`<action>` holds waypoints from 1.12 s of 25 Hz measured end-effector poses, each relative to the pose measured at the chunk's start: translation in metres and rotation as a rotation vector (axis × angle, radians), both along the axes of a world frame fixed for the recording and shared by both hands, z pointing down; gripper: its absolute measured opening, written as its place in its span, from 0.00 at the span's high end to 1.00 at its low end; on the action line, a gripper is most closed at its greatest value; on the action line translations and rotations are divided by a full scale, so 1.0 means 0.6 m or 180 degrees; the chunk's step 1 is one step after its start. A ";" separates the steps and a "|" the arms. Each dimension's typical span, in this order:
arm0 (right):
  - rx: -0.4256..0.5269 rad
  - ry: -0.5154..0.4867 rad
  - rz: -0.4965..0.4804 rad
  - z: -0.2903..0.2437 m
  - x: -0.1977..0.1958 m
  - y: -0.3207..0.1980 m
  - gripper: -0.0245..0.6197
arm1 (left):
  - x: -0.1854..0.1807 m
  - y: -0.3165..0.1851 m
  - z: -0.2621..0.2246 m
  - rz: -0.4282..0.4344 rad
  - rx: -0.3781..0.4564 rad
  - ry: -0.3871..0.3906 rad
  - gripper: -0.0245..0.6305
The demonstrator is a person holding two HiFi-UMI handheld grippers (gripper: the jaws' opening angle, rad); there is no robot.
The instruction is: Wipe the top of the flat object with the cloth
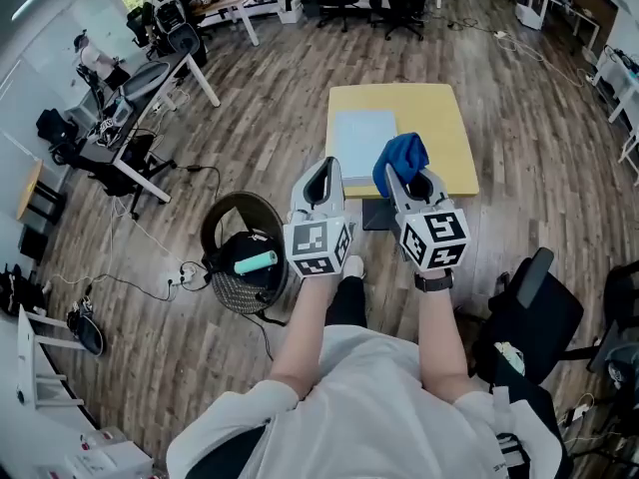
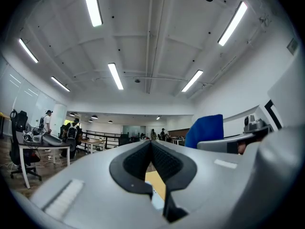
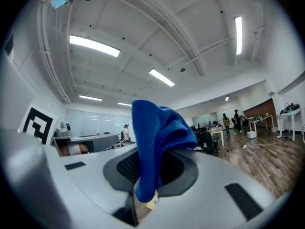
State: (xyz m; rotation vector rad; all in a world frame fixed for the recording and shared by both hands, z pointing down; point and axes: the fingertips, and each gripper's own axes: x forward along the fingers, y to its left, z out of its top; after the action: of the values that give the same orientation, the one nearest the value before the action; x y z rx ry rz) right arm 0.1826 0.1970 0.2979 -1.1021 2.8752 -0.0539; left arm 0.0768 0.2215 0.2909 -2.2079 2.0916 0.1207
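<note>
The person holds both grippers side by side over their lap, just short of the near edge of a low yellow table (image 1: 444, 128); the right gripper (image 1: 404, 180) is clamped on a blue cloth (image 1: 401, 156), which bunches up above the jaw tips and hangs over the table's near part; in the right gripper view the cloth (image 3: 155, 137) is pinched between the two dark pads, one fold rising above them and a tail drooping below; the left gripper (image 1: 323, 173) has its jaws pressed together at the tips with nothing between them, as the left gripper view shows; the flat object (image 1: 361, 143), a pale rectangular sheet or board, lies on the left half of the table, just beside the cloth and not touched by it; to the person's left a round bin (image 1: 243, 230) with a dark liner stands on the wood floor, a teal cylinder (image 1: 256, 262) lying in it; a black office chair (image 1: 534, 312) stands at the person's right.
</note>
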 end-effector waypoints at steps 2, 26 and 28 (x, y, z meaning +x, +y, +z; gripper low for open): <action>0.0007 0.0027 0.0052 -0.001 -0.018 -0.056 0.87 | -0.023 -0.059 -0.004 0.0015 0.0028 0.0025 0.95; -0.0500 0.0362 0.0651 0.081 -0.234 -0.611 0.88 | -0.256 -0.615 0.053 0.0405 -0.0283 0.0187 0.95; -0.0631 0.0358 0.0577 0.108 -0.238 -0.634 0.88 | -0.262 -0.636 0.080 0.0382 -0.0378 0.0228 0.95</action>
State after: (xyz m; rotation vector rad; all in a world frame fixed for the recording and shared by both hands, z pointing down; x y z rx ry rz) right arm 0.0396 -0.1832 0.3628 -1.4404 2.9024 -0.2820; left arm -0.0807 -0.1600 0.3388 -2.4335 2.0514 0.0878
